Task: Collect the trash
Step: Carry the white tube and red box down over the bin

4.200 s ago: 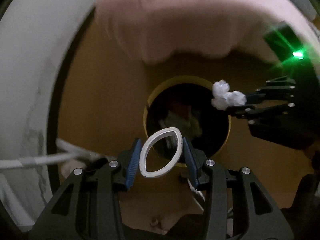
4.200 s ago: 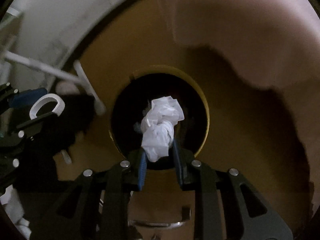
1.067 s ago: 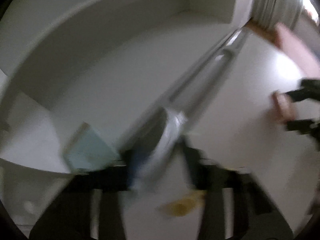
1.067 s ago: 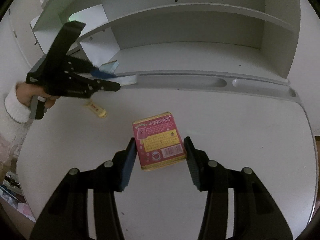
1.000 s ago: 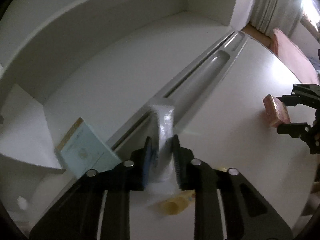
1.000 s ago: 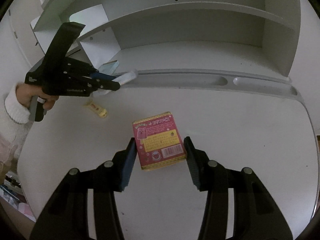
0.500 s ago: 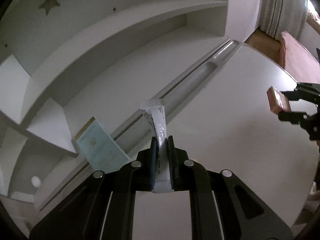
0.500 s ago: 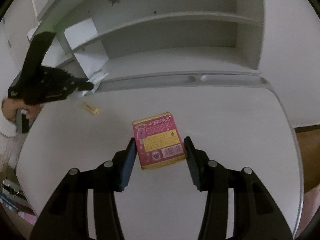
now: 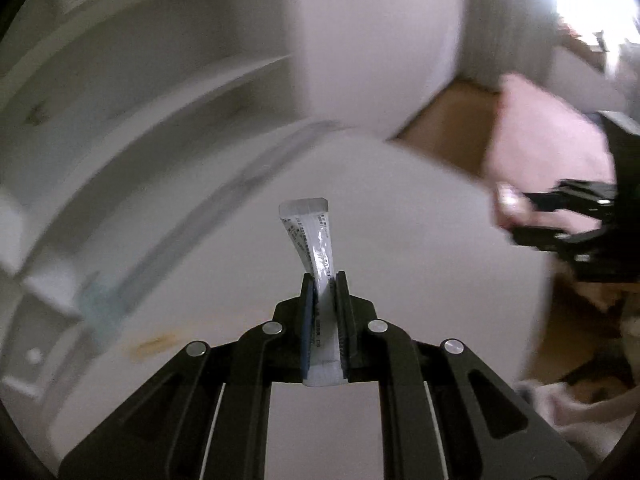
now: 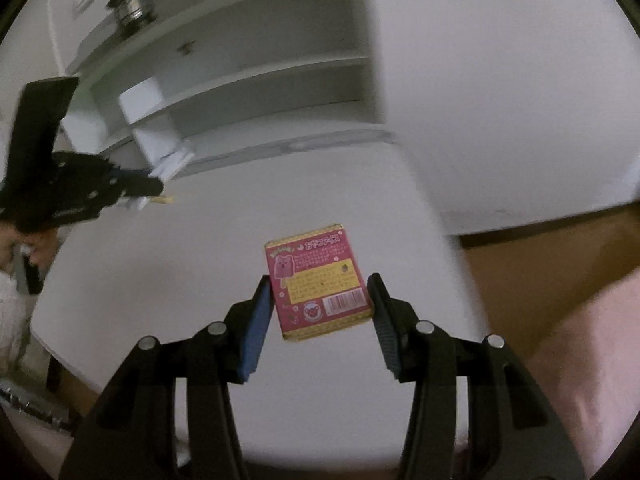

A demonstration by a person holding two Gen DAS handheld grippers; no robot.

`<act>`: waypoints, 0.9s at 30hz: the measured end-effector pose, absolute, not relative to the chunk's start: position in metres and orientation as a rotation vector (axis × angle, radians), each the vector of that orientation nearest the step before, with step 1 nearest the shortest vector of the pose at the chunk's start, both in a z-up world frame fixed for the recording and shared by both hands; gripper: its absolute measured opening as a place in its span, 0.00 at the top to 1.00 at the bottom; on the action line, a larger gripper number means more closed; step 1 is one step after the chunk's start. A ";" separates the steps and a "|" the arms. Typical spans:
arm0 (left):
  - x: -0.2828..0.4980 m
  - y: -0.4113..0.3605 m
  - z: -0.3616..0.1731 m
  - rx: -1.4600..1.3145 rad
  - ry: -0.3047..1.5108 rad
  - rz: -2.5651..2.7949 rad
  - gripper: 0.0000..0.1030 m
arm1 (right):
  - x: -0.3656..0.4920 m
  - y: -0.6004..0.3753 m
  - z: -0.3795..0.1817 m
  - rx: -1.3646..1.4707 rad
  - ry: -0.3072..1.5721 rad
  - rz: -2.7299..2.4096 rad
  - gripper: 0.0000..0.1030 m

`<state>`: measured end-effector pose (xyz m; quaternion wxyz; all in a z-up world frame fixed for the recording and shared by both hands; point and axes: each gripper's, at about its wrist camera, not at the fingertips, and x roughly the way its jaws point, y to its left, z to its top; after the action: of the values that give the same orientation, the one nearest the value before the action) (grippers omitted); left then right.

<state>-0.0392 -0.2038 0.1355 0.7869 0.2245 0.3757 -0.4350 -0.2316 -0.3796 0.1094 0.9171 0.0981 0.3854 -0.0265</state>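
Broadly, desk (image 10: 208, 264): a white rounded top fills the lower half of both views; the left wrist view is blurred, so fine detail there is lost
Shelves (image 10: 256, 80): white shelving stands at the back of the desk; a metal can (image 10: 130, 6) sits on its top board, blurred
Floor (image 10: 532, 256): brown boards show past the desk's right edge
Left gripper (image 9: 325, 280): the fingers are pinched nearly together on a wrapper; in the right wrist view this tool (image 10: 156, 186) sits at the far left, over the desk's back edge, with a person's hand behind it
Right gripper (image 10: 320, 284): the jaws stand partly apart and clamp a box by its two side edges; in the left wrist view it (image 9: 508, 216) appears at the right, beyond the desk
Box (image 10: 318, 286): small, pink and yellow, printed with a bear ice-lolly picture and a barcode; held above the desk top, face up to the camera
Wrapper (image 9: 314, 236): a clear, flat plastic strip with printing; it sticks up and leans left out of the left gripper's fingers
Yellow scrap (image 10: 163, 199): a small piece lies on the desk near the back edge, just beside the left gripper's tip
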 end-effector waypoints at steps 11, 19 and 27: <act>-0.257 -0.412 0.068 0.593 0.865 -1.474 0.91 | -0.455 -0.537 0.041 0.381 0.926 -0.454 0.54; -0.297 -0.490 -0.126 0.665 1.297 -1.395 0.91 | -0.526 -0.593 -0.151 0.751 1.223 -0.464 0.54; -0.304 -0.499 -0.211 0.731 1.493 -1.265 0.91 | -0.529 -0.578 -0.221 0.814 1.357 -0.420 0.54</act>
<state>-0.3035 -0.4989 -0.2115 0.5026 0.3025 0.6180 -0.5235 -0.5289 -0.5781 -0.2205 0.6832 0.3632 0.6051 -0.1874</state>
